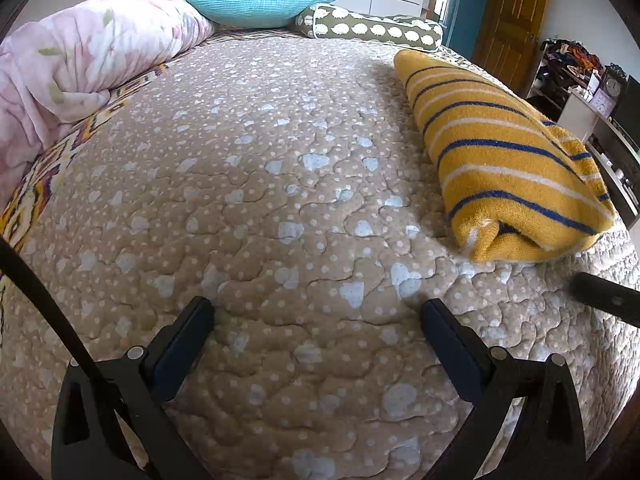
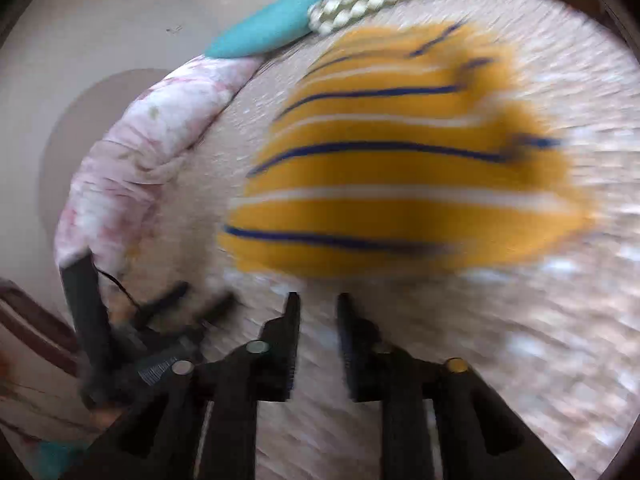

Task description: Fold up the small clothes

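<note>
A folded yellow garment (image 1: 508, 160) with blue and white stripes lies on the tan quilted bed cover (image 1: 260, 152), at the right in the left wrist view. My left gripper (image 1: 316, 306) hovers open over bare cover to the garment's left, jaws wide, nothing between them. In the blurred right wrist view the same garment (image 2: 400, 168) fills the middle, just beyond my right gripper (image 2: 319, 300). Its fingers stand a narrow gap apart, with only bed cover showing between them. One tip of the right gripper (image 1: 604, 304) pokes in at the right edge of the left wrist view.
A pink floral quilt (image 1: 92, 52) is rolled along the bed's left side. A teal pillow (image 1: 256, 0) and a green bolster with white spots (image 1: 372, 30) lie at the head. Past the bed's right edge are a wooden door (image 1: 512, 20) and cluttered shelves (image 1: 580, 80).
</note>
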The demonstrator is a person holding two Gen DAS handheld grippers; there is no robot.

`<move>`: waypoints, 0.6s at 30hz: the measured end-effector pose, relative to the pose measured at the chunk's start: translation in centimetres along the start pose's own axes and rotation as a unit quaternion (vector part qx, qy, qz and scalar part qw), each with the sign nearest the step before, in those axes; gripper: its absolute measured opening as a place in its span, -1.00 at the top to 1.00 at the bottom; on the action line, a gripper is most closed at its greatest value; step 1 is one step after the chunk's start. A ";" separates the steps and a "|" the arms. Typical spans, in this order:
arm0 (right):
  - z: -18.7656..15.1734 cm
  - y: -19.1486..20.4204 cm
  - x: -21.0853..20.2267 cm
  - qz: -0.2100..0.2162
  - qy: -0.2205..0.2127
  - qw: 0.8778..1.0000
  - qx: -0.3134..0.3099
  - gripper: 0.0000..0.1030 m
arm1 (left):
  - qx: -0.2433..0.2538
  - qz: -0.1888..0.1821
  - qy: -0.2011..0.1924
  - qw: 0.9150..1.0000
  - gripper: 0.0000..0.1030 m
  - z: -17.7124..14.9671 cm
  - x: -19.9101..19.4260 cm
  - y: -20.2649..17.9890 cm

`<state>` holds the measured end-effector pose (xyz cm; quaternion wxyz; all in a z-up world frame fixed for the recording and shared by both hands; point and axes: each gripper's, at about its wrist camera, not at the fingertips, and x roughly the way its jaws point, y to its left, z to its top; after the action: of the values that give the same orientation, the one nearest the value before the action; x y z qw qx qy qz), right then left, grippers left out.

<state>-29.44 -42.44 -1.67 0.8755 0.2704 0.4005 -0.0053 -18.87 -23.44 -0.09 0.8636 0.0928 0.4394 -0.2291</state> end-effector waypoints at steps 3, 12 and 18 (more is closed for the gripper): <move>-1.0 -1.1 -3.8 -0.024 -0.049 0.999 -0.002 0.55 | 0.002 0.009 0.005 1.000 -1.00 0.1 0.1 -0.2; -3.1 -0.9 -8.3 -0.091 -0.106 0.990 -0.016 0.27 | -0.017 0.028 0.006 0.999 -1.00 0.5 0.3 -0.4; -6.6 -1.3 -10.1 -0.156 -0.095 0.983 -0.025 0.04 | -0.034 0.048 0.004 0.998 -1.00 -1.0 -2.2 -1.7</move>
<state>-41.21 -42.54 1.36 0.9046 0.1805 0.3528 -0.1572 -21.52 -23.92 1.20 0.8743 0.0850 0.4458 -0.1721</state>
